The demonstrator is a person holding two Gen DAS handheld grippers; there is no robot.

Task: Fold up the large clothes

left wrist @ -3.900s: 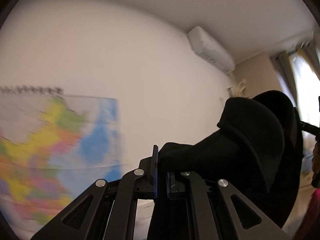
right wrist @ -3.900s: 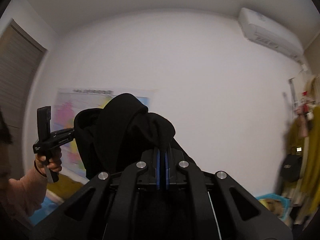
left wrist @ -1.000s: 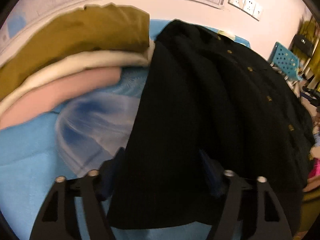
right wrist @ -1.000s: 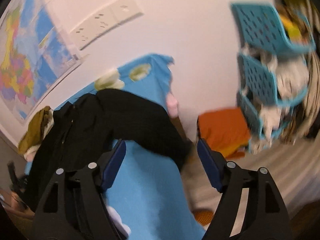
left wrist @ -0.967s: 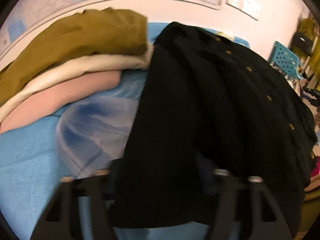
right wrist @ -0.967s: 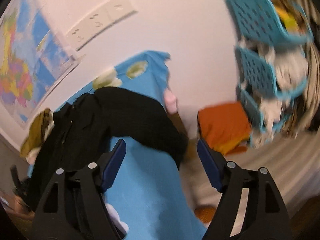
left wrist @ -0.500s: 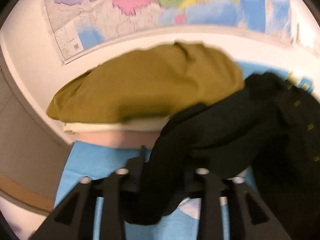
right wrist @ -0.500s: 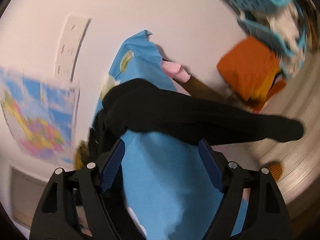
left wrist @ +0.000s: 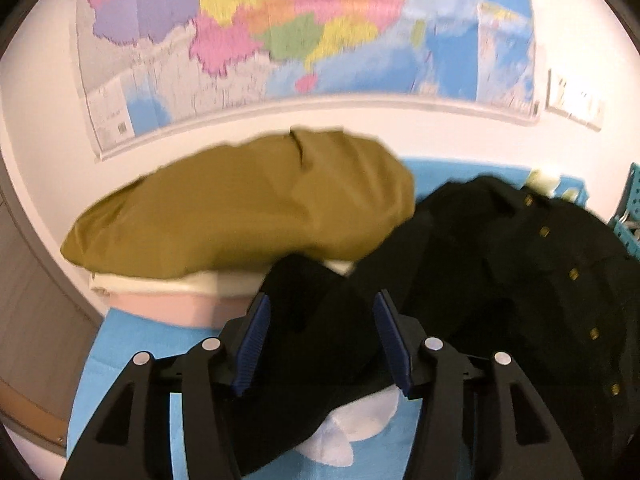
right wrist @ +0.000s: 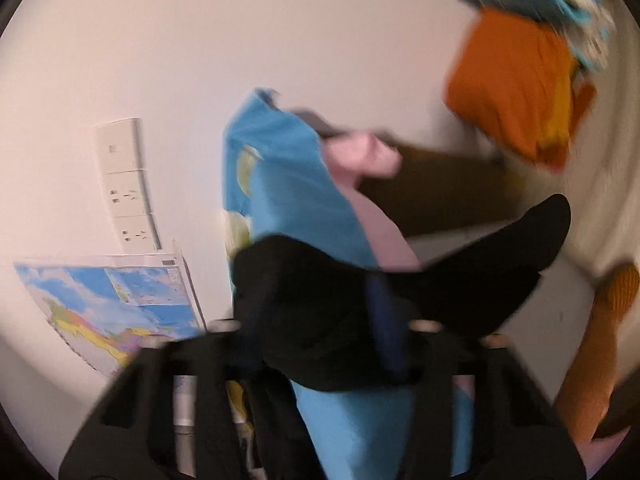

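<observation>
In the left wrist view, the left hand-held gripper (left wrist: 320, 332) has its blue-padded fingers (left wrist: 252, 344) set apart on either side of a bunched fold of the black coat (left wrist: 500, 280). Its jaws have just been opening, and the fold still sits between them; the cloth fills the gap, but whether the pads still press on it cannot be told. The rest of the coat spreads away to the right over the blue sheet (left wrist: 120, 352), its row of small brass buttons (left wrist: 574, 274) running down the front. Just left of the coat lies a stack of folded clothes (left wrist: 240, 216), olive on top, cream beneath, pink at the bottom; the raised fold overlaps its near corner. A coloured wall map (left wrist: 300, 28) hangs behind. The right wrist view is rolled sideways and blurred. The right hand-held gripper (right wrist: 360, 344) has just been closing, and black cloth of the same coat bunches between its fingers, with a sleeve (right wrist: 520, 240) trailing out to the right beyond the sheet's edge. Wall sockets (right wrist: 128, 184) and the map show on the left, and an orange garment (right wrist: 516, 84) at upper right.
</observation>
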